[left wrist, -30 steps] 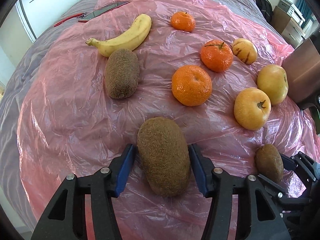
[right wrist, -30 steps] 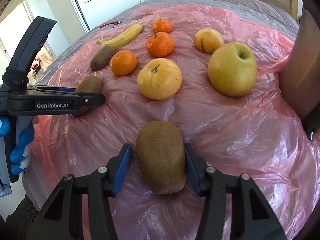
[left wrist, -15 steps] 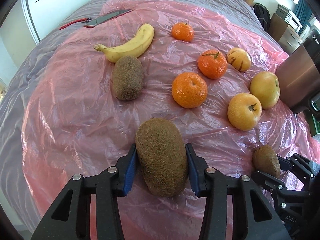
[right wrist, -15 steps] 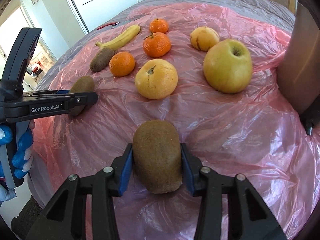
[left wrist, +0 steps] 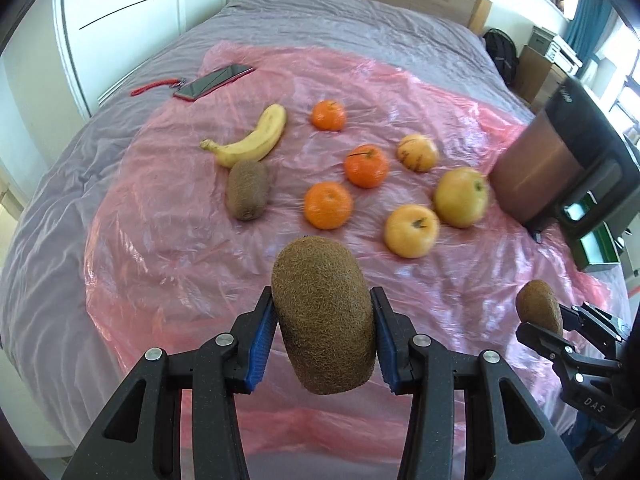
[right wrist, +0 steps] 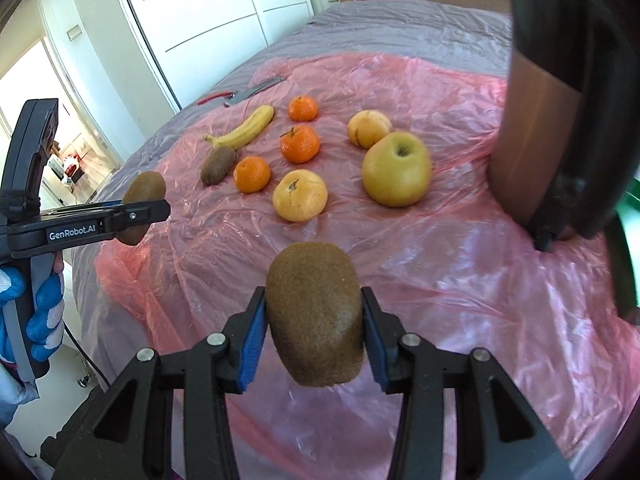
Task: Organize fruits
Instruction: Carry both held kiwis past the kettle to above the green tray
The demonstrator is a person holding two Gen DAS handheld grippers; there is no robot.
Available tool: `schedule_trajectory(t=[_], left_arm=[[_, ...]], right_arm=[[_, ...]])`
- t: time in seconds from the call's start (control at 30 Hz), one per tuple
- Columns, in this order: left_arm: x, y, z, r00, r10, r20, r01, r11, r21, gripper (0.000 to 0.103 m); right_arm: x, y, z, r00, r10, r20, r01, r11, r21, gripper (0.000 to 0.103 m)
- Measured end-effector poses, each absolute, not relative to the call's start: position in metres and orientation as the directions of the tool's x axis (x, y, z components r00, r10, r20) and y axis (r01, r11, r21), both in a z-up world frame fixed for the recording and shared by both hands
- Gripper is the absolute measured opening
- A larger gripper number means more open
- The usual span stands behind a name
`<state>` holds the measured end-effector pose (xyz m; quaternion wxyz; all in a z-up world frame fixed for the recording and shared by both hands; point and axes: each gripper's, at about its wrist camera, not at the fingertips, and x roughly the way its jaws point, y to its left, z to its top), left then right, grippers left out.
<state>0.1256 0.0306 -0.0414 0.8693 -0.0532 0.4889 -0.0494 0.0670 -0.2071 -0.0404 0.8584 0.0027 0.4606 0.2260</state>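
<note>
My left gripper (left wrist: 323,334) is shut on a brown kiwi (left wrist: 325,314) and holds it above the pink plastic sheet (left wrist: 160,248). My right gripper (right wrist: 313,320) is shut on a second kiwi (right wrist: 315,314), also lifted; it shows at the right of the left wrist view (left wrist: 539,306). The left gripper's kiwi shows at the left of the right wrist view (right wrist: 143,206). On the sheet lie a third kiwi (left wrist: 247,189), a banana (left wrist: 252,138), three mandarins (left wrist: 328,205), two yellow apples (left wrist: 411,231) and a small striped yellow fruit (left wrist: 417,153).
A dark brown and black appliance (left wrist: 560,168) stands at the sheet's right edge, near the larger apple (left wrist: 461,197). A phone (left wrist: 214,82) with a red strap lies on the grey bedcover (left wrist: 360,24) at the far left. A green box (left wrist: 600,246) sits beyond the appliance.
Both grippers closed onto their kiwis and lifted them off the sheet, pulling up and back so more of the bed is in view.
</note>
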Motion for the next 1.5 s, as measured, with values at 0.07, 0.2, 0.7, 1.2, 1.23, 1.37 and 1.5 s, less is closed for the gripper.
schedule_trajectory(t=[0.07,0.2,0.7,1.2,1.23,1.37,1.5], left_arm=[[0.121,0.015,-0.032,0.523,-0.165,-0.836,0.068,0.986,-0.151,0.040],[0.114,-0.026,-0.010,0.523,-0.234,-0.820,0.156,0.972,-0.178,0.040],[0.113,-0.218,0.050,0.431,-0.461,-0.776,0.487,0.843,-0.231,0.040],[0.189,-0.405,0.022,0.334,-0.495,-0.802,0.631,0.750,-0.200,0.040],[0.196,-0.417,0.016,0.333,-0.485,-0.809,0.633,0.751,-0.190,0.040],[0.219,-0.451,-0.005,0.325,-0.458,-0.827,0.625,0.761,-0.176,0.040],[0.244,-0.477,-0.023,0.337,-0.418,-0.844,0.599,0.787,-0.150,0.040]], right_arm=[[0.060,-0.223,-0.032,0.495,0.384,-0.780,-0.369,0.905,0.211,0.016],[0.048,-0.262,-0.016,0.540,0.358,-0.761,-0.317,0.925,0.210,0.016],[0.054,-0.445,0.033,0.689,0.135,-0.712,-0.038,0.988,0.150,0.017],[0.160,-0.596,0.020,0.707,-0.055,-0.705,0.153,0.985,0.078,0.017],[0.170,-0.605,0.015,0.702,-0.062,-0.710,0.161,0.984,0.074,0.017],[0.201,-0.631,-0.005,0.677,-0.086,-0.731,0.192,0.979,0.063,0.017],[0.229,-0.653,-0.024,0.645,-0.110,-0.757,0.223,0.974,0.048,0.017]])
